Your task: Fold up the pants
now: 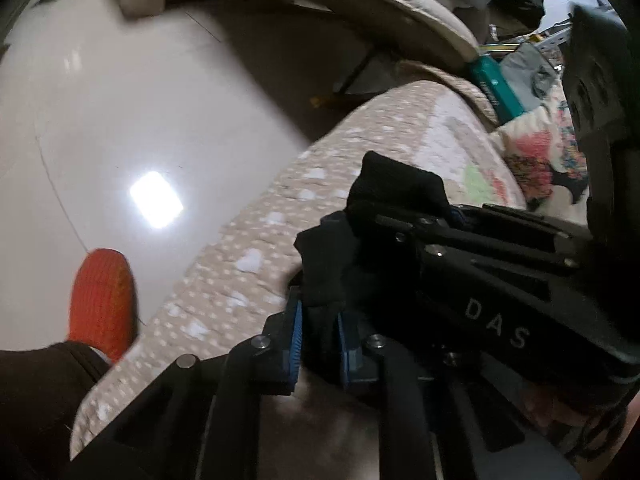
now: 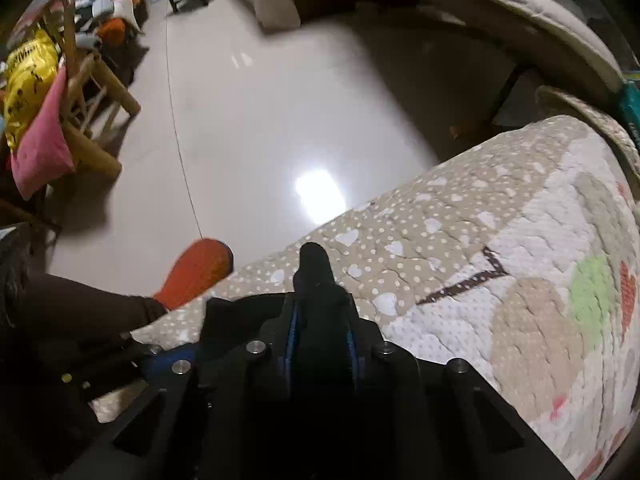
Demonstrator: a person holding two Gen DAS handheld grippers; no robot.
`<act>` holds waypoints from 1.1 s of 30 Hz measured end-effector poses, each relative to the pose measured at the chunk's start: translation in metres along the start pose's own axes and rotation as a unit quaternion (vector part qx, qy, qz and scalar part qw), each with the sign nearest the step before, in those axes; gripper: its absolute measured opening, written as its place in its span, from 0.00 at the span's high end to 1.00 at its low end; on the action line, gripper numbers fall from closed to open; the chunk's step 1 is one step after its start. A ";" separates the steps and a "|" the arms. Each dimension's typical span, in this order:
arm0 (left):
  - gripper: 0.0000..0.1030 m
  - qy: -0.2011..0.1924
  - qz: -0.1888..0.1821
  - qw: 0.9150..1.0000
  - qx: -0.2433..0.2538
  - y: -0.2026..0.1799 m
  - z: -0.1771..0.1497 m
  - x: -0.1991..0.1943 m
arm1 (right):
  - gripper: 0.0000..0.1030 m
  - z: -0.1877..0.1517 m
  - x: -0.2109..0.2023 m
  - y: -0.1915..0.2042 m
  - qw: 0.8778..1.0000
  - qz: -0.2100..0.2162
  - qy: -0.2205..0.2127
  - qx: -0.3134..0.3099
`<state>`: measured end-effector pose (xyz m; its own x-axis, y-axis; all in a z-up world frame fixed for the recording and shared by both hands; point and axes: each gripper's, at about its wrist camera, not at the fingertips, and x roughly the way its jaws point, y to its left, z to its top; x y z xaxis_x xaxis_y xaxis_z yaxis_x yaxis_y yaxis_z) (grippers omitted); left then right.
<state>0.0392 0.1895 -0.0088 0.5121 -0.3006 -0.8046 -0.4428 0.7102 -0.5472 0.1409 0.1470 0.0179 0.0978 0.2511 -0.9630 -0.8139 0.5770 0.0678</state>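
Note:
The pants are black cloth. In the left wrist view a bunch of them [image 1: 320, 272] is pinched between my left gripper's [image 1: 318, 340] blue pads, above the bed's edge. My right gripper [image 1: 452, 216] lies close to the right of it, shut on another fold of the same black cloth [image 1: 396, 184]. In the right wrist view my right gripper [image 2: 318, 336] is shut on the black pants [image 2: 314, 276], which stick up between its blue-lined fingers over the quilt. Most of the pants are hidden below the grippers.
A beige quilt with white hearts and dots [image 2: 440, 240] covers the bed [image 1: 248, 264]. Glossy white floor [image 2: 260, 120] lies beyond its edge. My foot in an orange slipper [image 1: 102, 300] stands beside the bed. A wooden chair with yellow and pink things [image 2: 48, 92] is far left. A cushioned seat [image 1: 400, 12] is behind.

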 end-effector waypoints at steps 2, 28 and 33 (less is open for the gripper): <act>0.86 0.002 -0.018 1.000 -0.004 -0.005 -0.001 -0.004 | 0.82 -0.007 -0.014 -0.002 1.000 -0.002 -0.016 0.006; 0.51 0.105 -0.105 0.941 0.304 -0.160 -0.138 -0.014 | 0.53 -0.300 -0.127 -0.186 0.898 -0.077 -0.164 0.401; 0.46 0.069 -0.087 0.952 0.283 -0.134 -0.112 -0.029 | 0.52 -0.319 -0.168 -0.190 0.864 -0.141 -0.207 0.436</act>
<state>0.0010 0.0315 0.0621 0.4223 -0.4989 -0.7568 0.1289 0.8595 -0.4947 0.0966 -0.2527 0.0841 0.5653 0.1582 -0.8096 -0.0007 0.9815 0.1913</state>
